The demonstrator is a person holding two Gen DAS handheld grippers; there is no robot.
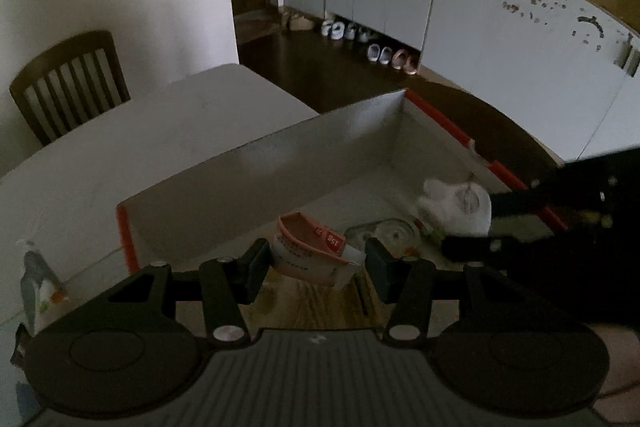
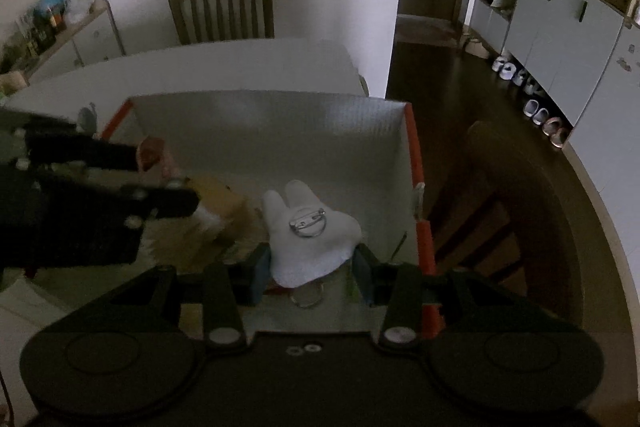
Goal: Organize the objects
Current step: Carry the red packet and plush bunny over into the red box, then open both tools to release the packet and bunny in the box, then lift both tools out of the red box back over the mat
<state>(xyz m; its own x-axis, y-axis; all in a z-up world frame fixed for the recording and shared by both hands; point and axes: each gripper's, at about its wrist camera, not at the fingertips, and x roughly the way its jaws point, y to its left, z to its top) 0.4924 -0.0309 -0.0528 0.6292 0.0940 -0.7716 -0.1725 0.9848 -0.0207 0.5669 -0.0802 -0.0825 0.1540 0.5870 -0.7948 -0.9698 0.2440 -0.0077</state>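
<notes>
Two soft, creased items (image 1: 316, 251) (image 2: 312, 239) in tongs (image 1: 316, 269) (image 2: 312, 273)

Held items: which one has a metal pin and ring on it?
The white plush badge in the right gripper; the left gripper holds a pink packet instead.

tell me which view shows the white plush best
The right wrist view: the white plush sits centred between the right gripper pads, ears up, its pin and ring clear, above the box. The left wrist view catches it only at the right edge, blurred and partly behind that gripper.
</notes>
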